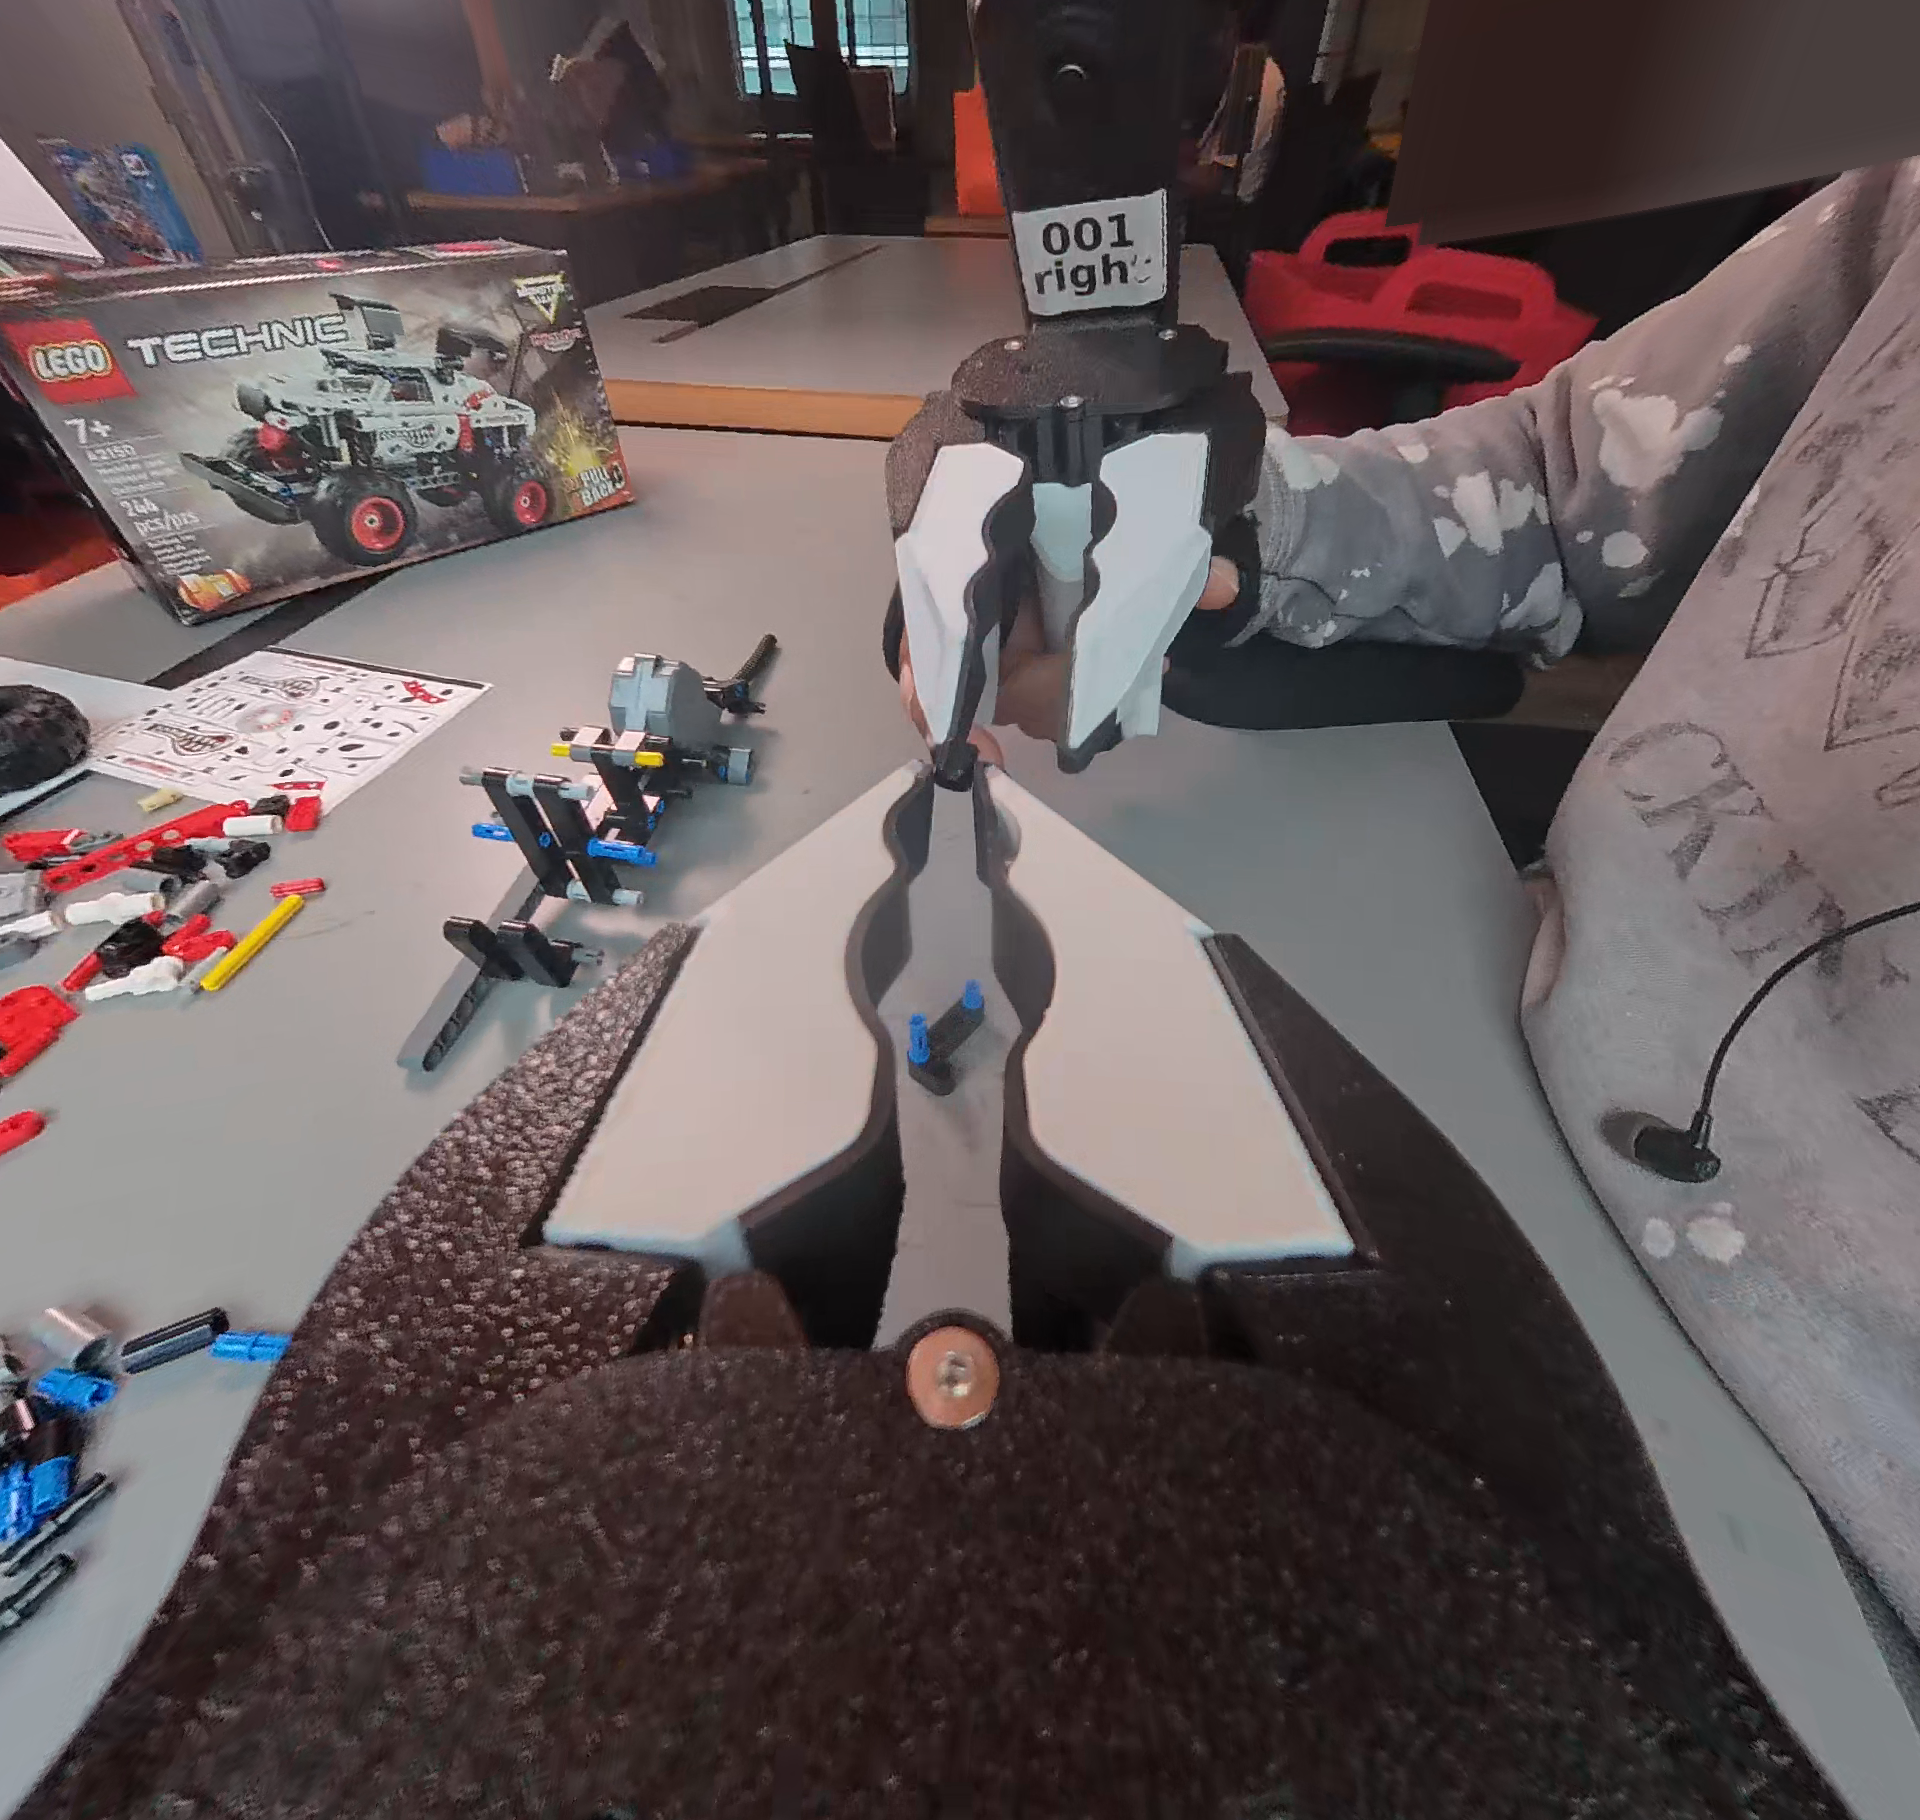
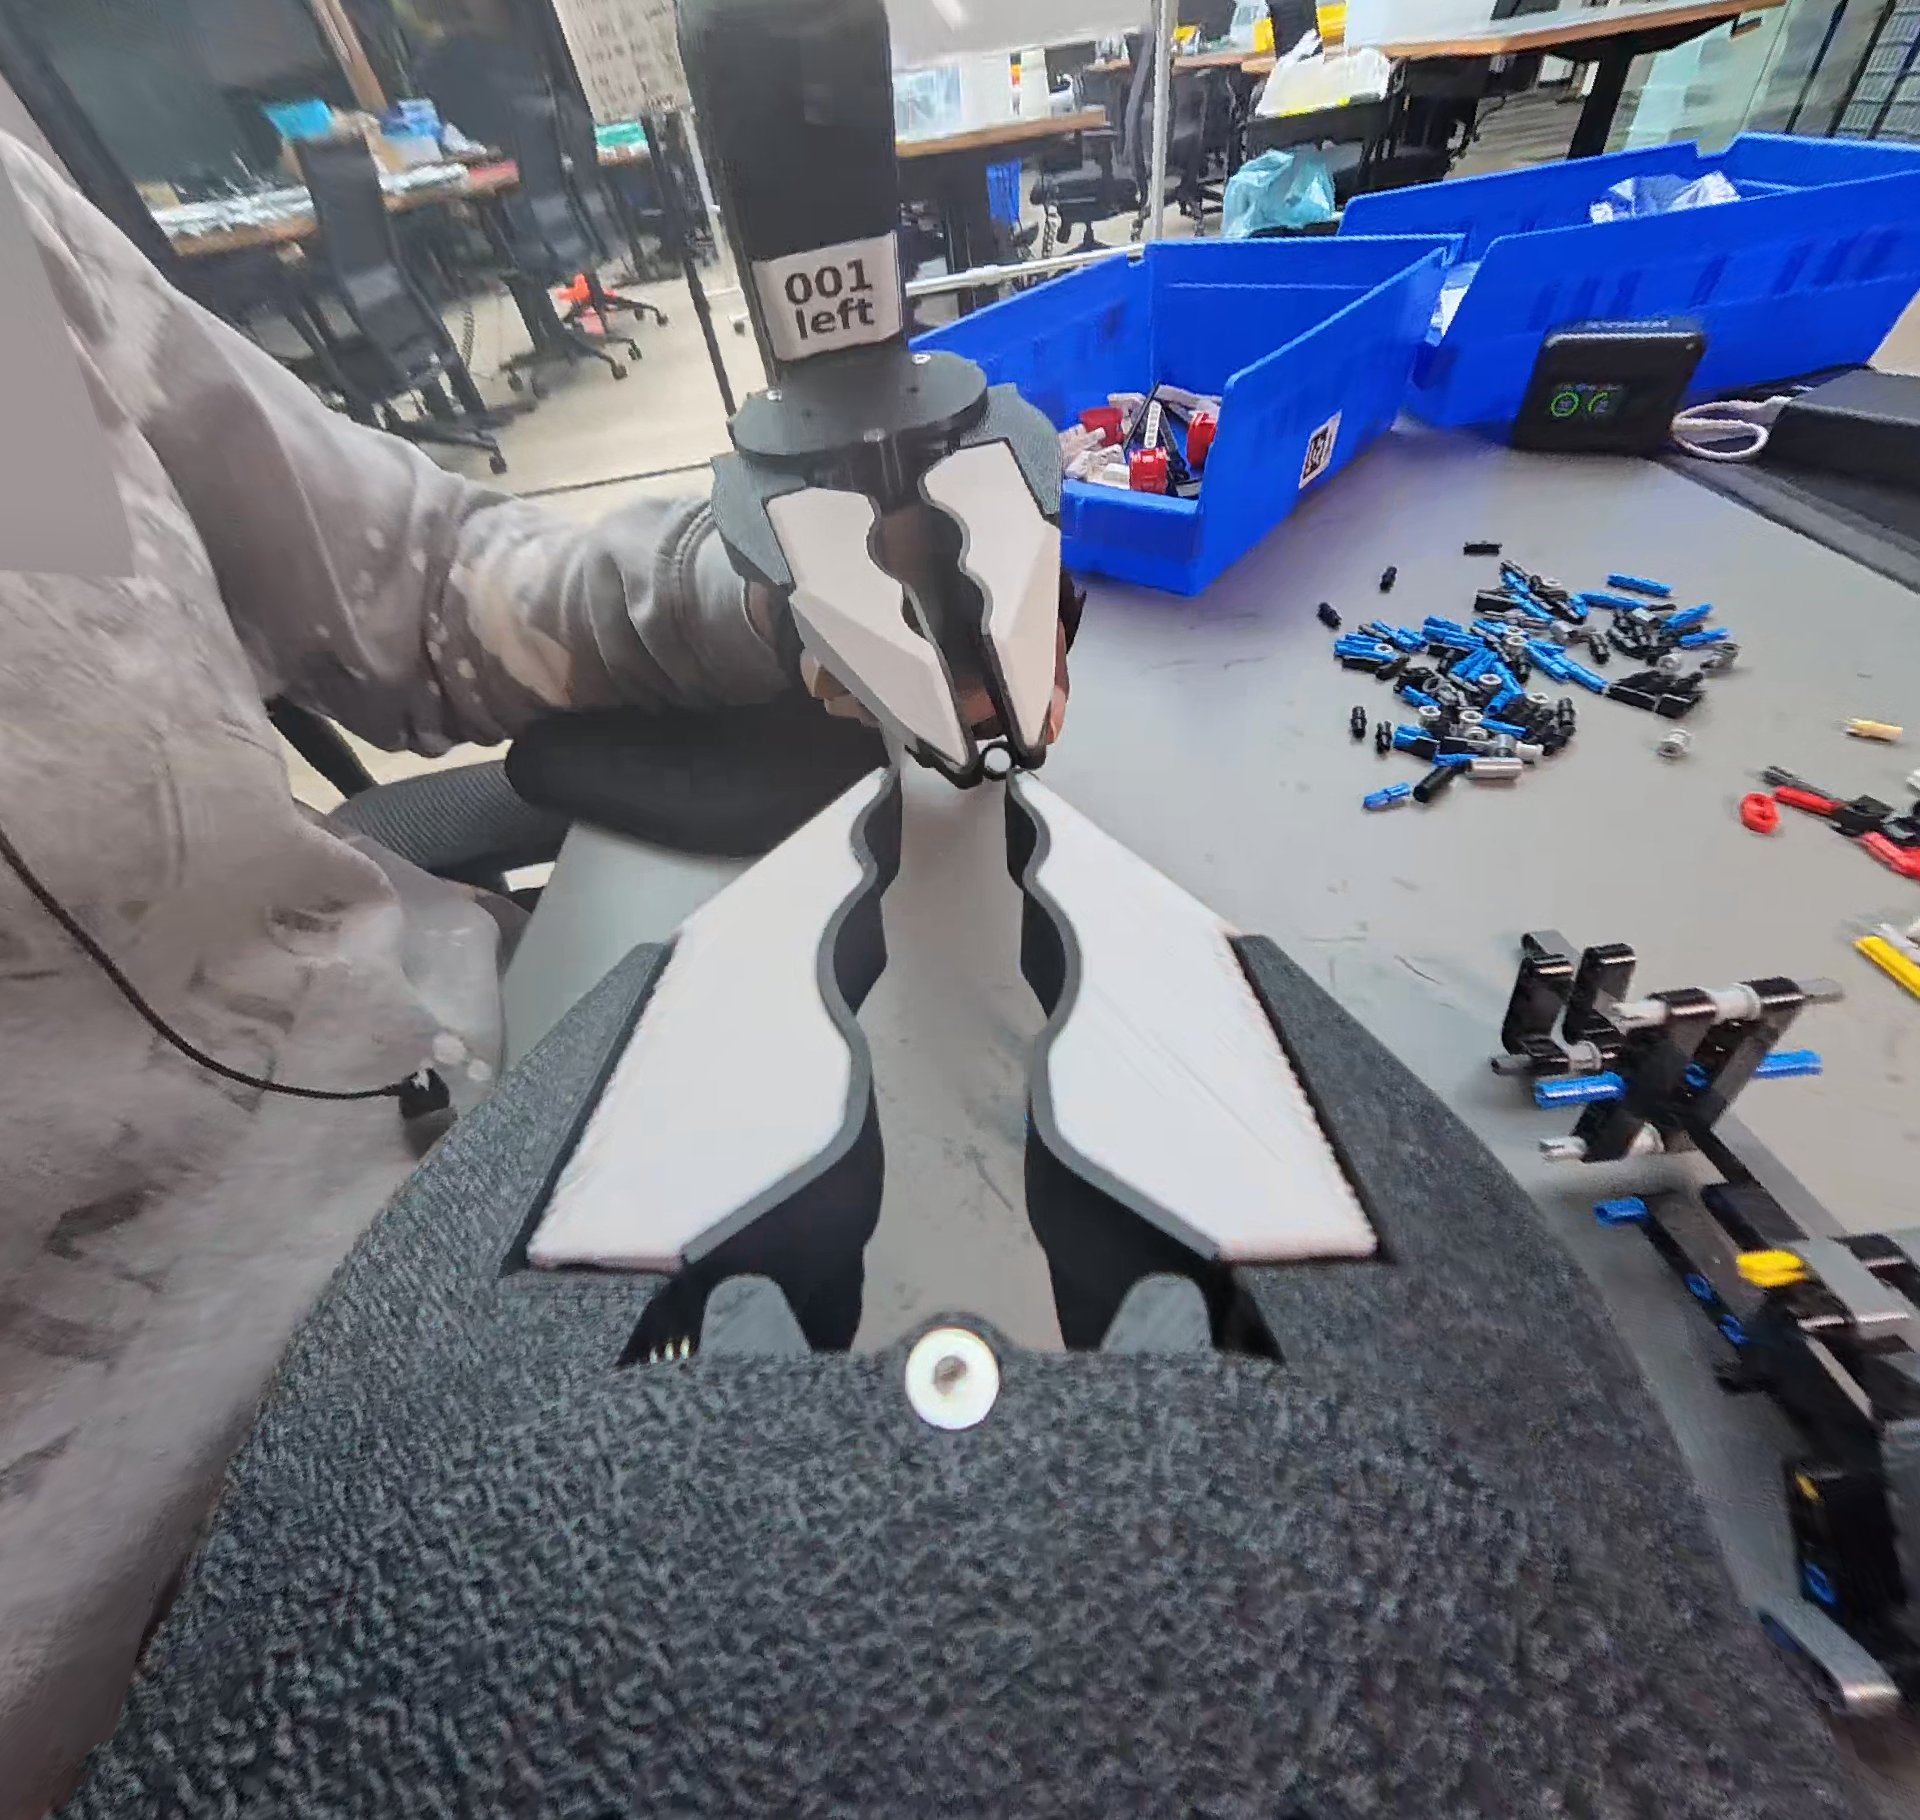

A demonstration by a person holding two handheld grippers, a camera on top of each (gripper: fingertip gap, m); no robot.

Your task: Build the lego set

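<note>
left tool (image 1: 951, 783) pinching small black ring piece (image 2: 995, 760) (round), matte grey table (image 1: 1299, 887)

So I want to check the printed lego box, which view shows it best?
The left wrist view: the lego box stands whole on the grey table, far left, its front facing the camera. The right wrist view does not show it at all.

Lettering and where it stands: printed set box (image 1: 312, 430), far left corner of the table (image 1: 1299, 939); sticker sheet (image 1: 291, 721) before it; white handle tag (image 1: 1086, 253), right hand-held gripper (image 1: 1016, 757); matching tag (image 2: 836, 300), left hand-held gripper (image 2: 995, 762); code tag (image 2: 1320, 445), blue bin (image 2: 1247, 347).
</note>
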